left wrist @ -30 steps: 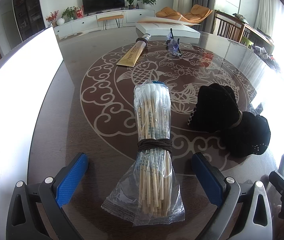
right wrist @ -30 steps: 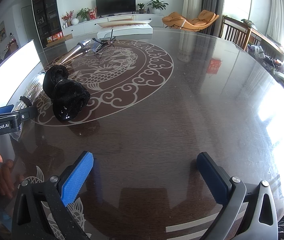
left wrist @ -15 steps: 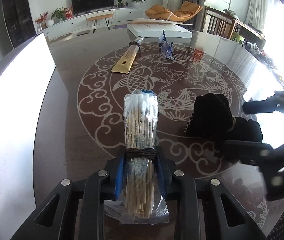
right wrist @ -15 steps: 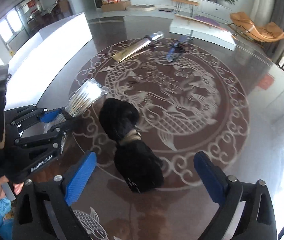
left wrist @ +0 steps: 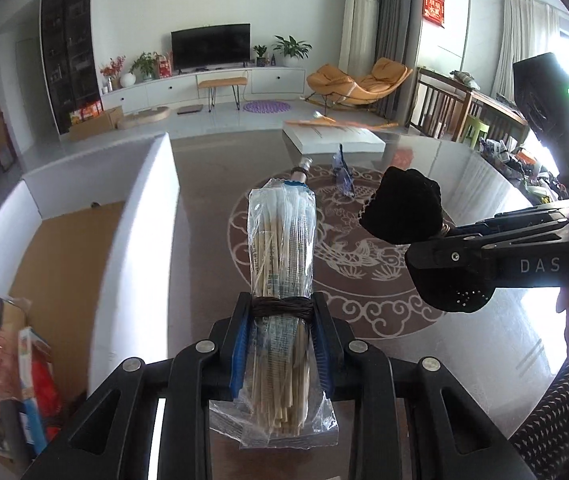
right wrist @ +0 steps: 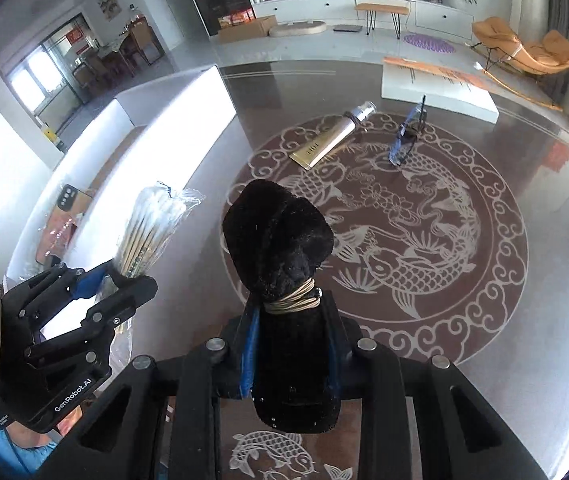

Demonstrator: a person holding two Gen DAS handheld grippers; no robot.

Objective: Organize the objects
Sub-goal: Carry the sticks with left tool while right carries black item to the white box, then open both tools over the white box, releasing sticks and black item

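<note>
A bundle of wooden sticks (left wrist: 280,240) in a clear bag, tied with a dark band, is held above the table. My left gripper (left wrist: 280,312) is shut on it at the band, blue pads pressing both sides. In the right wrist view the same sticks (right wrist: 152,220) and left gripper (right wrist: 112,280) appear at the left. A black fuzzy bundle (right wrist: 280,236) tied with tan cord stands up between the fingers of my right gripper (right wrist: 290,312), which is shut on it just below the cord. The left wrist view shows this black bundle (left wrist: 400,208) off the table, at the right.
A white open box (left wrist: 144,208) with a cardboard floor stands at the left of the dark patterned table (right wrist: 544,320), with packets (left wrist: 4,352) inside. A gold tube (right wrist: 332,138), a small blue-black item (right wrist: 406,136) and a flat white box (right wrist: 436,84) lie at the far side.
Both grippers went from open to shut. The left closed on the stick bundle first, then the right swung over and closed on the black bundle. Both bundles have risen off the table.
</note>
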